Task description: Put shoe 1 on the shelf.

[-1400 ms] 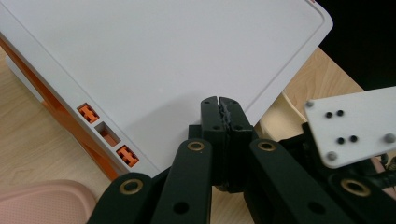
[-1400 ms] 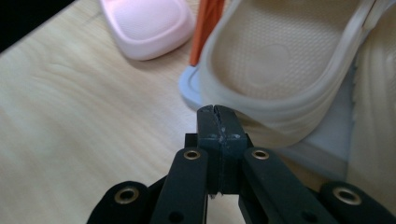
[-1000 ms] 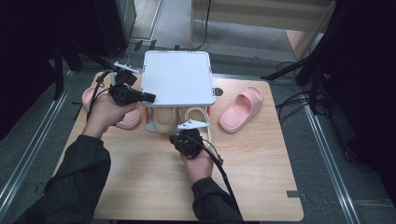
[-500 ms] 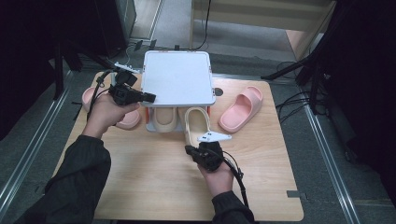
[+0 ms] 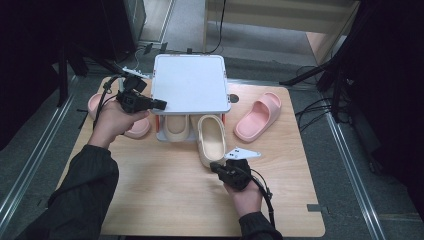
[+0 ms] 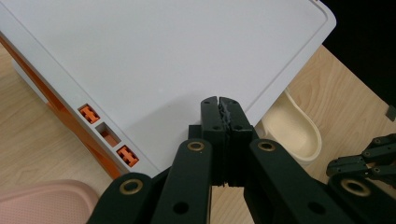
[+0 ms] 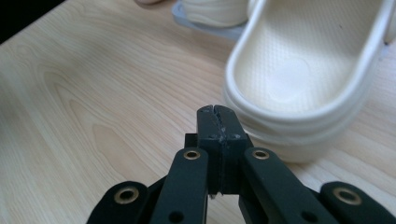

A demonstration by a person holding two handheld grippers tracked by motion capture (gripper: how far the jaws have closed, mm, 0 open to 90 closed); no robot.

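Light wood table [image 5: 150,200] on a grey floor, dark surroundings, cables at the back.

R gripper [image 7: 217,114]: jaws pressed fully together, nothing between them, tips just short of the heel of a cream foam slide sandal [image 7: 299,70]. In the high view the R gripper [image 5: 216,166] sat at the near end of that sandal [image 5: 212,140], touching or nearly so; can't tell which. Sandal's long axis ran front-to-back on the table, heel toward the person, toe end tucked under a white flat-topped plastic shoe rack with orange side fittings [image 5: 190,82]. Heel lay straight ahead and slightly right of the R jaws, so R hand was clearly the nearer one. My read: any next move on this sandal (push in or pull out) goes along that axis, and the jaws would have to open first to grab the heel rim.

Sandal look: thick ribbed sole, textured footbed, soft rounded rim, open heel.

L gripper [image 6: 219,109]: jaws also closed and empty, held over the rack's top near its left edge, well away from the loose sandal.

Farther out: second cream sandal [image 5: 176,127] under the rack beside the first. One pink slide sandal [image 5: 257,116] right of the rack, another pink one [image 5: 132,127] at the left, partly hidden by the L hand.
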